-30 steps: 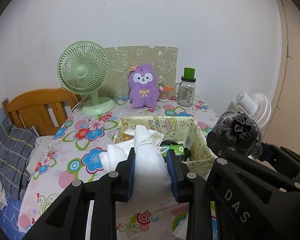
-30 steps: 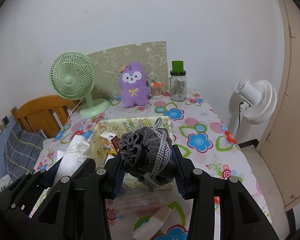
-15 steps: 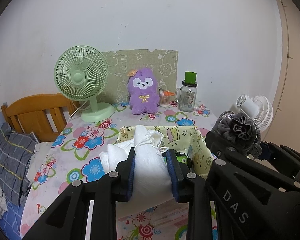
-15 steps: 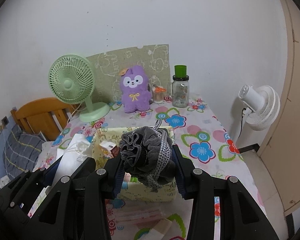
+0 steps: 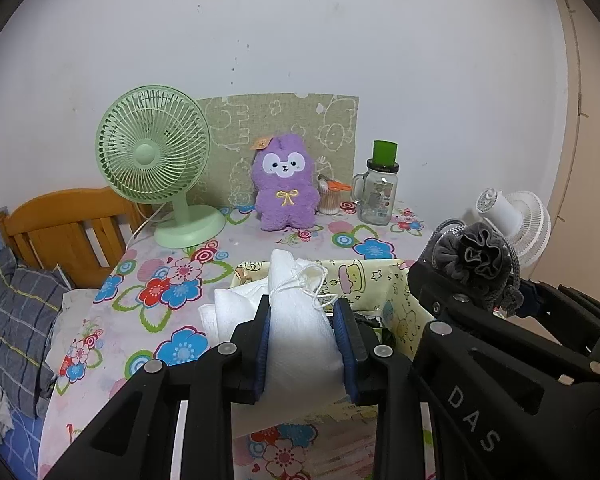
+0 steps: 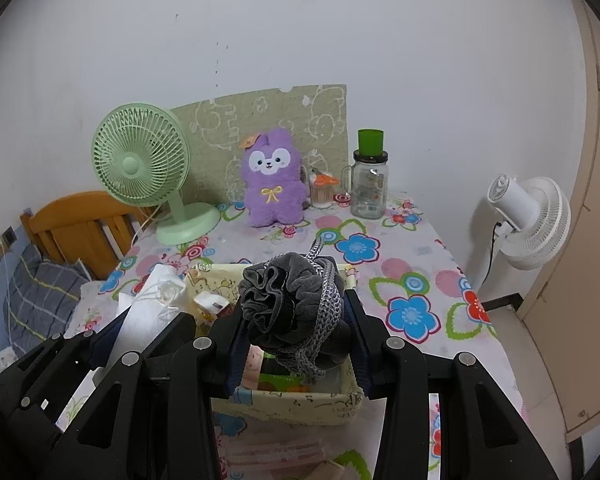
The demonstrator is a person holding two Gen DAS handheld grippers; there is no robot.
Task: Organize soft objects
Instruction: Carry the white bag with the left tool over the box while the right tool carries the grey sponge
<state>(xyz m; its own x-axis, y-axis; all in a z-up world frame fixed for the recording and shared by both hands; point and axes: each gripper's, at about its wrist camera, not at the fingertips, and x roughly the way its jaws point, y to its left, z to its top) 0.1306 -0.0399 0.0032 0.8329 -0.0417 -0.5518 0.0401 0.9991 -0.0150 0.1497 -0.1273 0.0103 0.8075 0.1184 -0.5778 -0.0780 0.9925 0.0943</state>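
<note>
Over the last second both tongs have travelled forward across the floral-clothed desk (image 6: 420, 248), each carrying its load without letting go. The green fan, the purple plush and the jar at the back now loom larger than a second ago. The fabric storage box (image 6: 284, 404) has slid lower in both views, so it sits right under the fingertips. This suggests the carry is nearly over and the release into the box comes next.

The left tongs (image 5: 304, 340) are clamped on a white drawstring pouch (image 5: 300, 320), a limp, matte cloth bag that bulges between the blue pads, its thin cord looped at the neck. The right tongs (image 6: 296, 328) are clamped on a grey bath pouf (image 6: 284, 296), a ruffled mesh ball wrapped by a braided grey rope that hangs below it. Both loads hang over the box's open top. The box is soft-sided, pale yellow with cartoon prints, and already holds small packets.
</note>
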